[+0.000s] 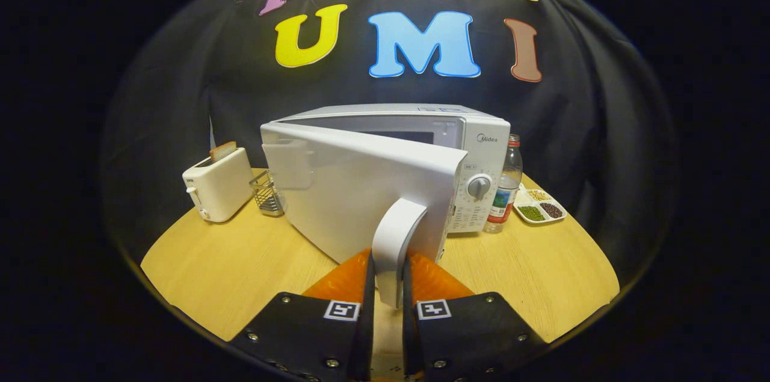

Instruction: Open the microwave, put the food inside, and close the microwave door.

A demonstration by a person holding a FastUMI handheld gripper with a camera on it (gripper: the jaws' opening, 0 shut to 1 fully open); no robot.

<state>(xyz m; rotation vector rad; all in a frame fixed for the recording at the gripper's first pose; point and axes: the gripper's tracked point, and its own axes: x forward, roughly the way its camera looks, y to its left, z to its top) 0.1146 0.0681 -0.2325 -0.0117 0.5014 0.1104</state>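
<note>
A white microwave stands on the round wooden table. Its door is swung partly out toward me, hinged on the left, so a dark strip of the cavity shows above it. The door's curved white handle runs down between my fingers, and my gripper is shut on it, one finger pressing each side. A control knob sits on the microwave's right panel.
A white toaster with a slice of bread in it stands at the left, with a small wire basket beside it. Right of the microwave are a plastic bottle and a white divided tray of beans.
</note>
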